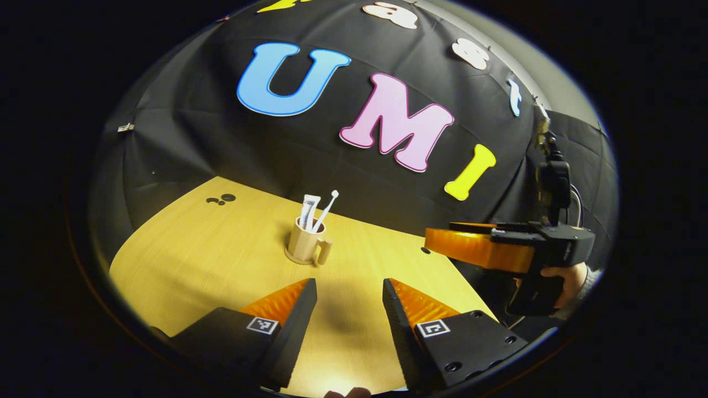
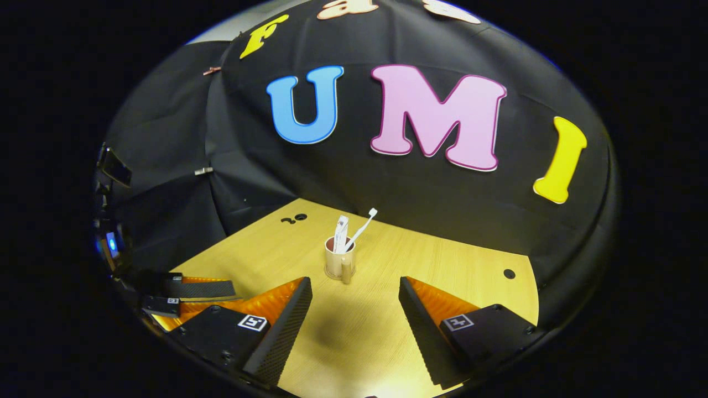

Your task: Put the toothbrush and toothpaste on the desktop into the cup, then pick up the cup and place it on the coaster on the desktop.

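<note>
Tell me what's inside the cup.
The cup holds a toothpaste tube and a toothbrush, both upright, their tops sticking out. The cup's wall hides their lower ends and its bottom.

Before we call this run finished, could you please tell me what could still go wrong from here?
1. The toothbrush and toothpaste lean well above the cup's rim, so a bump could tip it.
2. The cup seems to sit on a coaster barely wider than its base; I cannot tell if it is centred.
3. The right hand-held gripper hovers beside the table, the left hand-held gripper is open before the cup; careless withdrawal might clip the handle.
</note>
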